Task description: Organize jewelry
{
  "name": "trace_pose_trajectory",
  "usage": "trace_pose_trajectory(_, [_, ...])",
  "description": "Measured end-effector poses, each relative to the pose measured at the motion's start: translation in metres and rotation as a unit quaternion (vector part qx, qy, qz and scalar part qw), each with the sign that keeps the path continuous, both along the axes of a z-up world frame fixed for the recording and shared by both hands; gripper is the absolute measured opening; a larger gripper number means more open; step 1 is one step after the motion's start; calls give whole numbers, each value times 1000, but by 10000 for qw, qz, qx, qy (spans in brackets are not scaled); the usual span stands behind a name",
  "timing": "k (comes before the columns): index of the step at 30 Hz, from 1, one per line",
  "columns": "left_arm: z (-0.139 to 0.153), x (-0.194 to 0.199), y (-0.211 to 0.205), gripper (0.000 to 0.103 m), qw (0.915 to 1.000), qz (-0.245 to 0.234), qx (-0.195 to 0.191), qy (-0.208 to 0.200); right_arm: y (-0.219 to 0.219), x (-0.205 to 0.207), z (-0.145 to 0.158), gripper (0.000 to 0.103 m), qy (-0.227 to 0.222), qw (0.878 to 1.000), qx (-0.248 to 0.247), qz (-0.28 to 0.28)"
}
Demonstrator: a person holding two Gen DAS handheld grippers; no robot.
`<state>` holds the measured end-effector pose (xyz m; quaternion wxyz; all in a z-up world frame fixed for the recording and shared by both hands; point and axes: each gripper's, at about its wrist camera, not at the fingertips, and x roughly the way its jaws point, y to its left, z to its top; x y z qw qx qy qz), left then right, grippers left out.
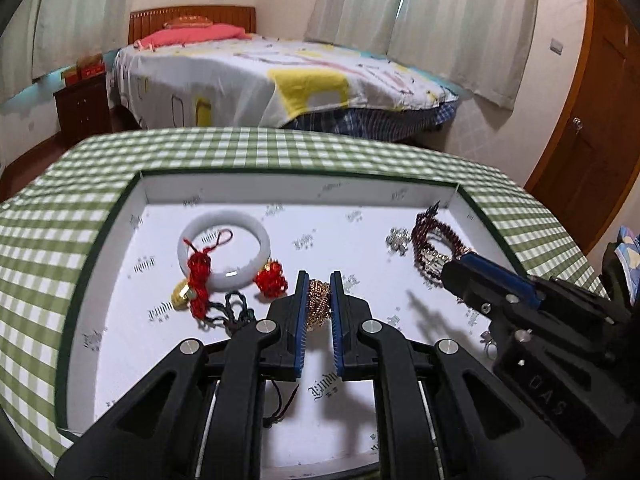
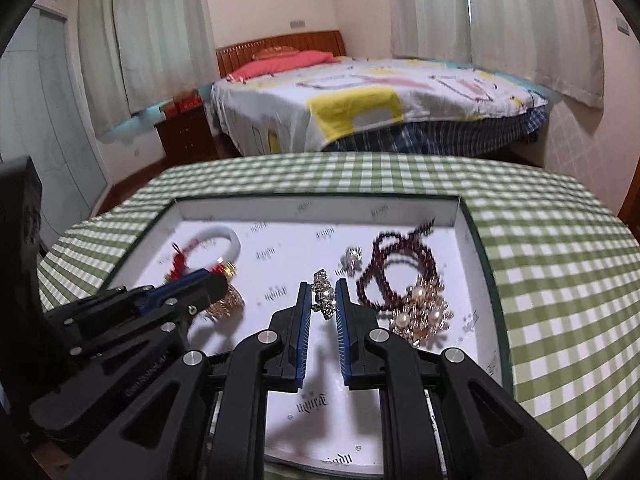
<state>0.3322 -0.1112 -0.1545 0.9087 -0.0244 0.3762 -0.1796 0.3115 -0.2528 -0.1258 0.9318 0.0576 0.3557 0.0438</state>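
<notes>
Gold chain links sit pinched between my left fingers, held over the shallow white tray with a dark green rim on the green-checked tabletop. Left of them lie a white jade bangle with red knotted cord; my right fingers reach in near dark red bead strands.

From the right wrist, my right fingers are closed on a small silver rhinestone piece, beside the dark red bead strands and a pearl-and-gold cluster in the same tray.
</notes>
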Motion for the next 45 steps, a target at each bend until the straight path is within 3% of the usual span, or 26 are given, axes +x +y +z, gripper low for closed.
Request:
trace_pose_trajectory(6, [-3, 4, -1, 13, 9999, -17, 27, 120, -2, 6, -11, 14, 223, 9997, -26, -29])
trace_pose_trajectory(11, [-3, 1, -2, 42, 9999, -6, 67, 133, -2, 7, -13, 16, 270, 9996, 26, -64])
trace_pose_trajectory(15, [3, -3, 1, 45, 9999, 67, 64, 97, -5, 1, -8, 35, 192, 9996, 2, -197])
trace_pose_trajectory(20, [18, -16, 12, 58, 9998, 208, 29, -11, -8, -15, 5, 54, 47, 9995, -82, -314])
trace_pose_trajectory(28, [52, -70, 32, 76, 9986, 425, 138, -277, -5, -61, 26, 62, 8, 9990, -117, -428])
trace_pose_trajectory(34, [76, -116, 49, 78, 9975, 616, 21, -331, 4, -102, 45, 63, -39, 9992, -82, -378])
trace_pose_trajectory(45, [145, -193, 61, 86, 9921, 716, 52, -1029, 13, -173, 120, 69, -869, 9952, -253, -372])
